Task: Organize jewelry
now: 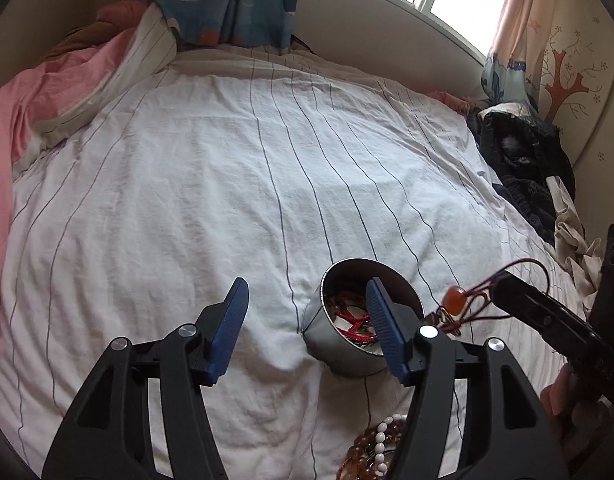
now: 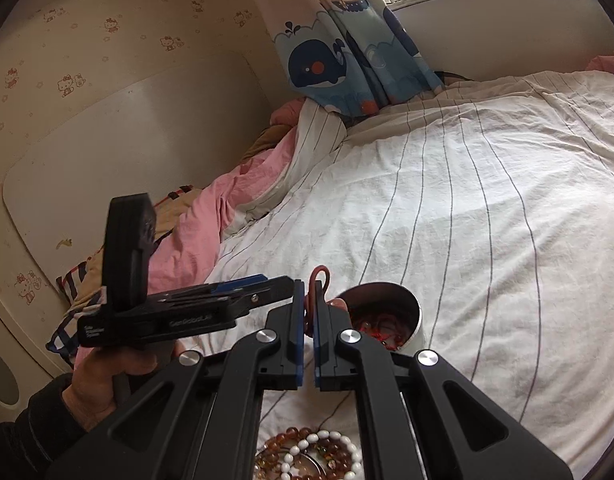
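A round metal tin (image 1: 349,350) lies open on the striped bed sheet, with red cord jewelry (image 1: 357,326) inside; it also shows in the right wrist view (image 2: 411,308). My left gripper (image 1: 307,296) is open and empty, its right finger over the tin's mouth. My right gripper (image 2: 310,288) is shut on a red cord bracelet (image 2: 319,276) with an amber bead (image 1: 455,300), held just right of the tin; the right gripper shows in the left wrist view (image 1: 503,280). White and amber bead bracelets (image 2: 319,452) lie near the front edge, also in the left wrist view (image 1: 377,444).
The white striped sheet (image 1: 227,180) covers the bed. A pink blanket (image 1: 11,120) is bunched at the left. Dark clothes (image 1: 519,152) pile at the right edge by the wall. Whale-print curtains (image 2: 339,60) hang at the window.
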`<control>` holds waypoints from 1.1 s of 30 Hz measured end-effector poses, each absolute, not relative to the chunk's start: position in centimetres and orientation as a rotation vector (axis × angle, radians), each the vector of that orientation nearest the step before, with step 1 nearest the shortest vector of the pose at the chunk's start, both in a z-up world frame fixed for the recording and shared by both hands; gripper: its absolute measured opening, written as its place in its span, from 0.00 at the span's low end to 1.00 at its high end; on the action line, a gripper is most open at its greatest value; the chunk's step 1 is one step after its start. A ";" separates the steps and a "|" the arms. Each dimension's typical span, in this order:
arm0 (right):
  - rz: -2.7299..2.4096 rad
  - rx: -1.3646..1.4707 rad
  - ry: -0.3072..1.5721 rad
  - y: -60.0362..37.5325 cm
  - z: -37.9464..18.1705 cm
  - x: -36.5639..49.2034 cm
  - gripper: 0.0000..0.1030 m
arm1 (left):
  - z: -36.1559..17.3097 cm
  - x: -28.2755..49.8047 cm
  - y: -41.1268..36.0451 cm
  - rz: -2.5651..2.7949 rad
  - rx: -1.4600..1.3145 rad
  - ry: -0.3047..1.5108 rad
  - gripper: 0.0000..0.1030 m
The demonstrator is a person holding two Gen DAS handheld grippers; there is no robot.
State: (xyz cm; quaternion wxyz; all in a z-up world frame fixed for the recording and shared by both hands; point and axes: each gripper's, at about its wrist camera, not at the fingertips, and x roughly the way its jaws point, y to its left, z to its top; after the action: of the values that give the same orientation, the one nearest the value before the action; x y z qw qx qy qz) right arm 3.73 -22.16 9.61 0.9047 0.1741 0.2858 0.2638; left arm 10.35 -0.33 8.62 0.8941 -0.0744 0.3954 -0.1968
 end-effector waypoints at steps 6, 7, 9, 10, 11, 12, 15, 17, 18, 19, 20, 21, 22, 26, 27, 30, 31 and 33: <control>0.417 0.337 0.808 -21.4 4.5 7.1 0.11 | 7.6 8.3 2.6 -0.351 -0.200 0.825 0.63; 0.406 0.337 0.803 -21.8 4.4 6.3 0.23 | 7.3 8.1 2.6 -0.348 -0.197 0.834 0.63; 0.381 0.319 0.781 -22.5 4.7 4.4 0.36 | 6.7 7.5 2.2 -0.351 -0.187 0.852 0.65; 0.381 0.318 0.777 -23.0 4.8 3.3 0.36 | 6.5 7.3 1.8 -0.356 -0.179 0.858 0.66; 0.380 0.317 0.777 -23.3 4.8 2.3 0.36 | 6.3 6.9 1.5 -0.364 -0.167 0.861 0.66; 0.377 0.314 0.780 -23.6 4.8 1.2 0.36 | 6.2 6.5 1.0 -0.367 -0.149 0.863 0.66; 0.372 0.299 0.803 -24.0 4.2 -1.6 0.36 | 5.4 5.0 -0.1 -0.369 -0.099 0.876 0.69; 0.368 0.287 0.821 -24.0 3.4 -3.3 0.36 | 4.6 4.4 -0.3 -0.365 -0.096 0.895 0.70; 0.364 0.290 0.828 -24.0 2.9 -4.0 0.38 | 4.2 4.3 -0.4 -0.366 -0.100 0.905 0.71; 0.359 0.302 0.834 -24.2 2.3 -4.5 0.39 | 4.0 4.3 -0.5 -0.367 -0.103 0.913 0.71; 0.351 0.324 0.841 -24.5 1.7 -4.9 0.39 | 3.8 4.4 -0.7 -0.368 -0.100 0.917 0.71; 0.341 0.351 0.853 -24.7 1.0 -5.1 0.39 | 3.6 4.4 -0.9 -0.366 -0.096 0.920 0.71; 0.336 0.374 0.863 -24.9 0.6 -5.1 0.39 | 3.7 4.5 -1.1 -0.365 -0.092 0.921 0.71; 0.346 0.367 0.851 -24.2 0.7 -4.7 0.40 | 4.6 4.5 -2.4 -0.387 -0.040 0.896 0.72; 0.341 0.355 0.851 -23.9 0.6 -4.7 0.41 | 4.7 4.5 -2.6 -0.389 -0.027 0.891 0.73; 0.321 0.305 0.857 -23.2 0.4 -4.6 0.41 | 4.8 4.6 -2.8 -0.383 -0.009 0.891 0.74; 0.317 0.288 0.859 -23.0 0.4 -4.5 0.42 | 4.9 4.7 -2.8 -0.384 -0.010 0.894 0.75; 0.304 0.258 0.861 -22.5 0.3 -4.3 0.42 | 5.0 4.7 -2.7 -0.382 -0.016 0.890 0.75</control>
State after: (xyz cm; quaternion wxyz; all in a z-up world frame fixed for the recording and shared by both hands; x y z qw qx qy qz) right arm -4.31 -22.52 0.27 0.8895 0.1240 0.4147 0.1464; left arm 4.72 -2.65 5.01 0.8851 -0.0075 0.4277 -0.1835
